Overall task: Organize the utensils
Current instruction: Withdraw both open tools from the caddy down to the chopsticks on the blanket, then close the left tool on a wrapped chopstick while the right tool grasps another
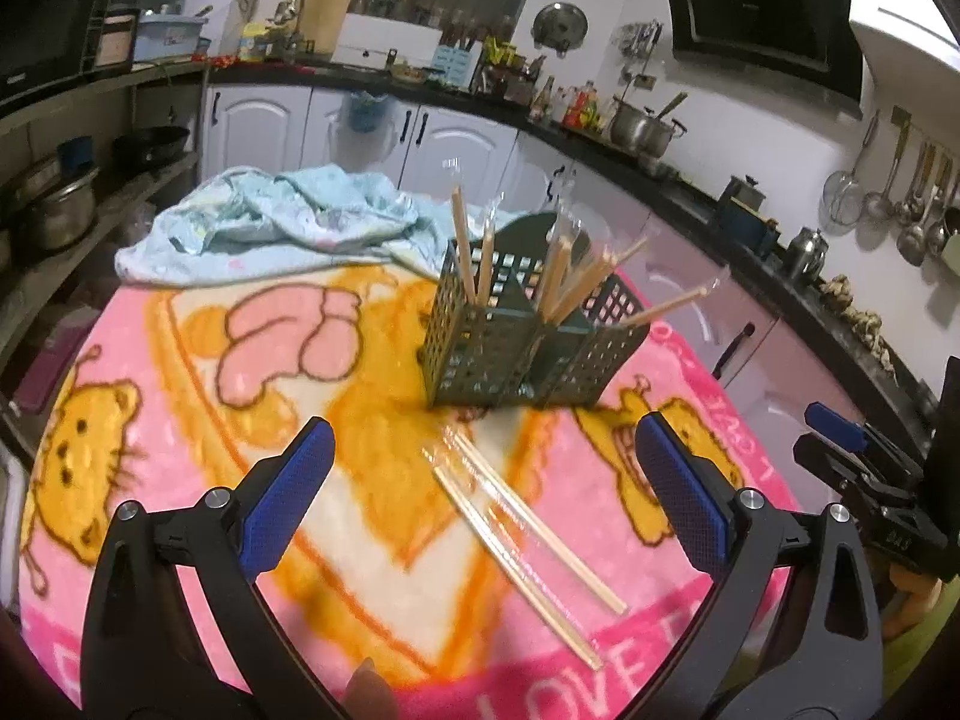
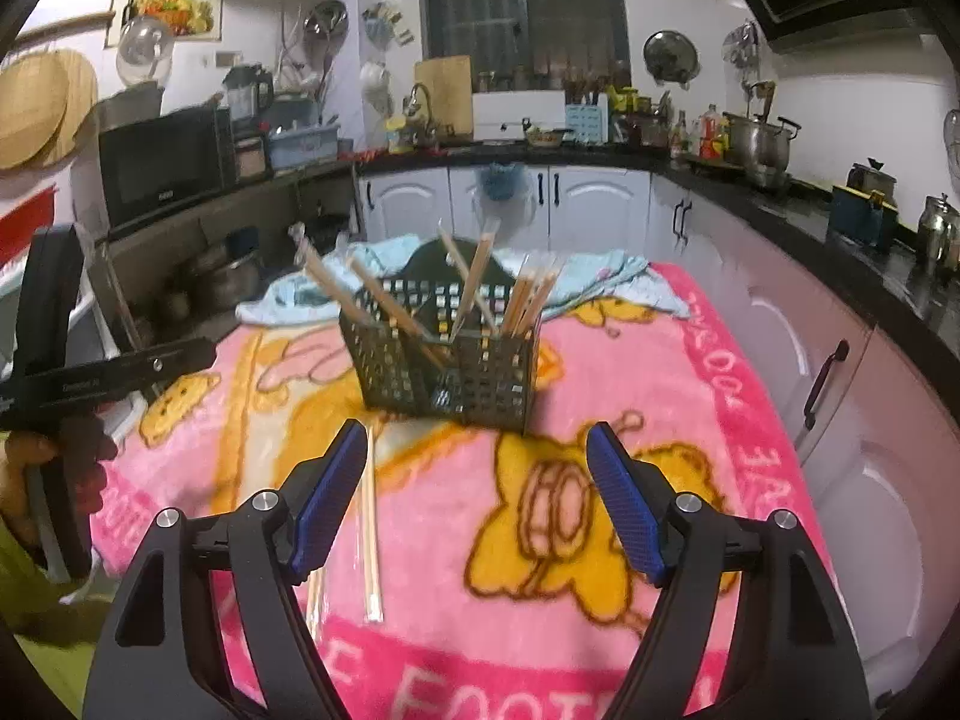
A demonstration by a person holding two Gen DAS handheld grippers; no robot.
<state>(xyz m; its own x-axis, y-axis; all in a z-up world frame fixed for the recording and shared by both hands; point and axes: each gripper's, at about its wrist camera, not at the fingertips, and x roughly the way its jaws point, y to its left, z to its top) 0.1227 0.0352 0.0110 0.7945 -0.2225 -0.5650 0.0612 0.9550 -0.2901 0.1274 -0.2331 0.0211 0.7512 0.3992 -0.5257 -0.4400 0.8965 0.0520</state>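
A dark green perforated utensil basket (image 1: 510, 336) stands on the pink cartoon blanket (image 1: 180, 420) and holds several wrapped wooden chopsticks (image 1: 567, 282). Two wrapped pairs of chopsticks (image 1: 528, 534) lie loose on the blanket in front of it. My left gripper (image 1: 480, 504) is open and empty, hovering over the loose chopsticks. In the right wrist view the basket (image 2: 444, 360) is straight ahead and the loose chopsticks (image 2: 371, 528) lie by my left finger. My right gripper (image 2: 477, 498) is open and empty above the blanket (image 2: 600, 360).
A crumpled light blue cloth (image 1: 270, 222) lies behind the basket. The right gripper's body (image 1: 870, 480) shows at the right edge of the left view; the left gripper's body (image 2: 72, 372) at the left of the right view. Kitchen cabinets (image 2: 810, 360) flank the table's right side.
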